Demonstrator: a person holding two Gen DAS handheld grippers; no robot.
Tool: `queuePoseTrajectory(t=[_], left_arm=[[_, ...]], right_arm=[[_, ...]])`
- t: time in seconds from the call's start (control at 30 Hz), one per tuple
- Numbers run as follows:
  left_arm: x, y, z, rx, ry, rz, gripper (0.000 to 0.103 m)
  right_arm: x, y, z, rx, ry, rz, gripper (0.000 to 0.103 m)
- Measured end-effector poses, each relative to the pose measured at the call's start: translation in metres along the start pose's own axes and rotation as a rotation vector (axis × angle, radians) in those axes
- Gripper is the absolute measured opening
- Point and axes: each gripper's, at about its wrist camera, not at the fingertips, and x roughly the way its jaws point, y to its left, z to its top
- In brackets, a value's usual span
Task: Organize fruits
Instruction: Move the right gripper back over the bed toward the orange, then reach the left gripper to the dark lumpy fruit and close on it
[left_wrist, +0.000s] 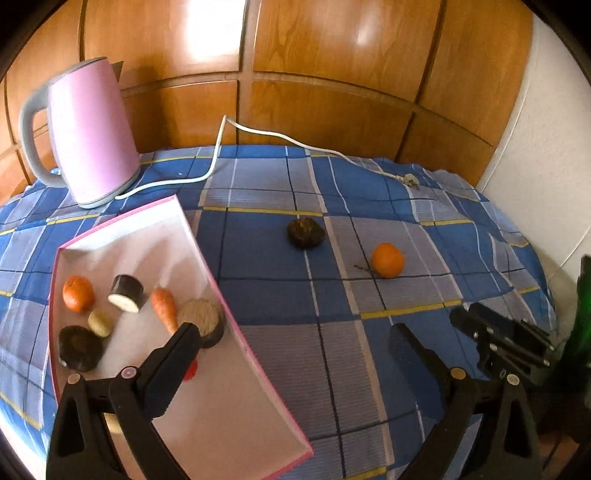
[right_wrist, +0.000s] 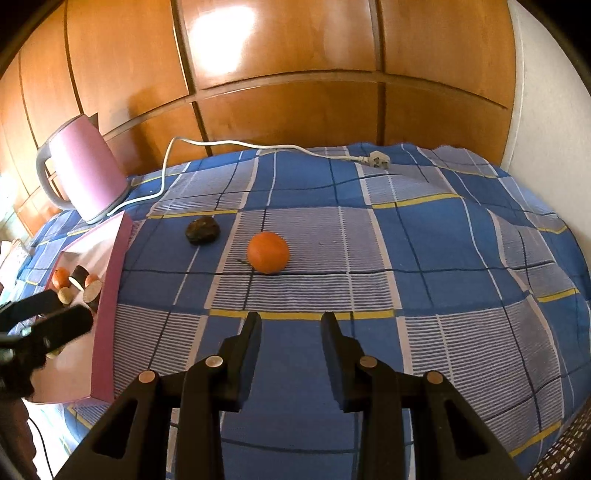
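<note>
An orange (left_wrist: 388, 260) (right_wrist: 267, 252) and a dark brown fruit (left_wrist: 306, 232) (right_wrist: 202, 230) lie on the blue checked cloth. A pink-rimmed white tray (left_wrist: 229, 332) (right_wrist: 110, 295) at the left holds another orange (left_wrist: 77, 293), a carrot (left_wrist: 165, 308), an aubergine slice (left_wrist: 126, 293), a small yellowish fruit (left_wrist: 99, 323), a dark fruit (left_wrist: 79, 347), a round brown piece (left_wrist: 202, 319) and a red item (left_wrist: 190, 369) half hidden by a finger. My left gripper (left_wrist: 295, 336) is open and empty, its left finger over the tray. My right gripper (right_wrist: 291, 325) is open and empty, short of the orange.
A pink kettle (left_wrist: 90, 131) (right_wrist: 83, 170) stands at the back left, its white cord (left_wrist: 258, 133) and plug (right_wrist: 376, 159) trailing across the back of the cloth. Wooden panels rise behind. The right gripper (left_wrist: 502, 343) shows at the left view's right edge.
</note>
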Motion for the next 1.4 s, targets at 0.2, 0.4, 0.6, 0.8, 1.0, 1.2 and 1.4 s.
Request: queuePoseTrajectory(t=[0.2,0.4,0.6,0.8,1.0,1.2,1.4], left_arm=[[0.015,-0.004,0.015,-0.003,0.022,-0.014,0.087],[0.038,-0.007,0.028,-0.02,0.067,-0.017,0.085],[0.059,-0.009,0.04,-0.047,0.106,-0.034,0.083],[0.073,-0.009,0.049,-0.06,0.121,-0.035,0.083],[0.087,-0.009,0.057,-0.069,0.144,-0.028,0.082],[0.107,-0.012,0.071,-0.068,0.149,0.015,0.073],[0.134,-0.017,0.087,-0.052,0.172,0.051,0.072]], right_arm=[[0.002,-0.006,0.0,0.016,0.002,0.001,0.033],[0.005,-0.012,0.0,0.029,0.007,-0.001,0.033],[0.007,-0.019,-0.001,0.043,0.01,-0.007,0.033],[0.01,-0.025,-0.002,0.057,0.016,-0.013,0.033],[0.012,-0.029,-0.003,0.063,0.021,-0.008,0.033],[0.014,-0.031,-0.004,0.066,0.025,-0.004,0.033],[0.017,-0.034,-0.005,0.068,0.034,-0.001,0.033]])
